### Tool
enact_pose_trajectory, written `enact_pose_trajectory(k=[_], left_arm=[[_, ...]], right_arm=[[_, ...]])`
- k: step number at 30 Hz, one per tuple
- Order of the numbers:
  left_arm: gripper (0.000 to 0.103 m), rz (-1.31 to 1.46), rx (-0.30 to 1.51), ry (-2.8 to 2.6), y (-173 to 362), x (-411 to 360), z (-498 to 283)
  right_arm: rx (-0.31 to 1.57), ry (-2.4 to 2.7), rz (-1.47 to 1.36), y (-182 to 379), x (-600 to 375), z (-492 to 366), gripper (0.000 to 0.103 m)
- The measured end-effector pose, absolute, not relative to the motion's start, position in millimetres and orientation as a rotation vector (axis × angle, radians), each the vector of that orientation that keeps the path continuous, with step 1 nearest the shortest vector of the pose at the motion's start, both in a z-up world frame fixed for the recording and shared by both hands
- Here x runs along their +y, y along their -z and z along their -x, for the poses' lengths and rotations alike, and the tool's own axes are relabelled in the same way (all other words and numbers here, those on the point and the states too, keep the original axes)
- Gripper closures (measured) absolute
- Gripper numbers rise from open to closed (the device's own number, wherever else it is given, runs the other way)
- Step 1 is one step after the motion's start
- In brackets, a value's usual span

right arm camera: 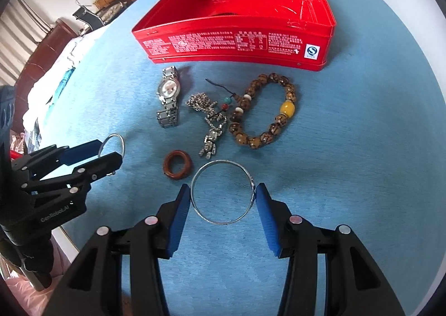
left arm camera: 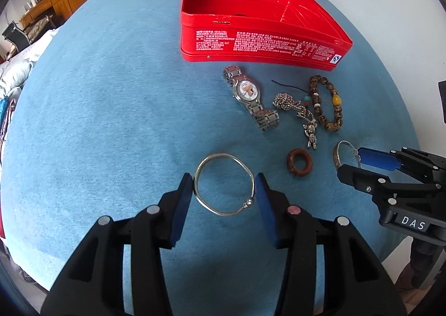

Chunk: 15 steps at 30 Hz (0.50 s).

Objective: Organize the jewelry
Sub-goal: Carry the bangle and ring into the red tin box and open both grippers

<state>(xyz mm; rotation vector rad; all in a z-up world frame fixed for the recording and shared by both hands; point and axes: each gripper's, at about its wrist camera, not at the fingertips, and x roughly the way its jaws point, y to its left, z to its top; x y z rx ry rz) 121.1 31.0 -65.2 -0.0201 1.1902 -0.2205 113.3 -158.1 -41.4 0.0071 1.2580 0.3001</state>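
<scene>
Jewelry lies on a blue cloth in front of an open red tin point(left arm camera: 251, 37) point(right arm camera: 237, 40). My left gripper point(left arm camera: 224, 185) has its blue pads against both sides of a thin silver bangle point(left arm camera: 211, 161) with a bead clasp. My right gripper point(right arm camera: 223, 196) has its pads against both sides of an engraved silver bangle point(right arm camera: 220, 162), which also shows in the left wrist view point(left arm camera: 338, 152). Between them lies a brown wooden ring point(left arm camera: 299, 162) point(right arm camera: 177, 168). Further back lie a steel watch point(left arm camera: 248, 95) point(right arm camera: 168, 97), a chain necklace with a bear pendant point(left arm camera: 303, 118) point(right arm camera: 210, 123) and a brown bead bracelet point(left arm camera: 326, 102) point(right arm camera: 264, 109).
The blue cloth point(left arm camera: 97, 120) covers a white surface whose edge runs near both grippers. Wooden furniture and a chair stand far behind on the left. The tin's inside looks mostly bare, with a dark item partly hidden behind its front wall.
</scene>
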Motion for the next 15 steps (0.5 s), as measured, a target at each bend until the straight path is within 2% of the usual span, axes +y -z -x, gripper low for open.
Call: enact_pose_trajectory(k=[8, 15], left_arm=[[0.058, 0.030, 1.132, 0.226, 41.0, 35.3, -124.3], [0.058, 0.035, 1.025, 0.242, -2.2, 28.4, -149.4]], right_arm=[[1.194, -0.295, -0.024, 16.6, -162.7, -116.7, 0.054], [1.098, -0.286, -0.062, -22.9, -174.6, -147.0, 0.054]])
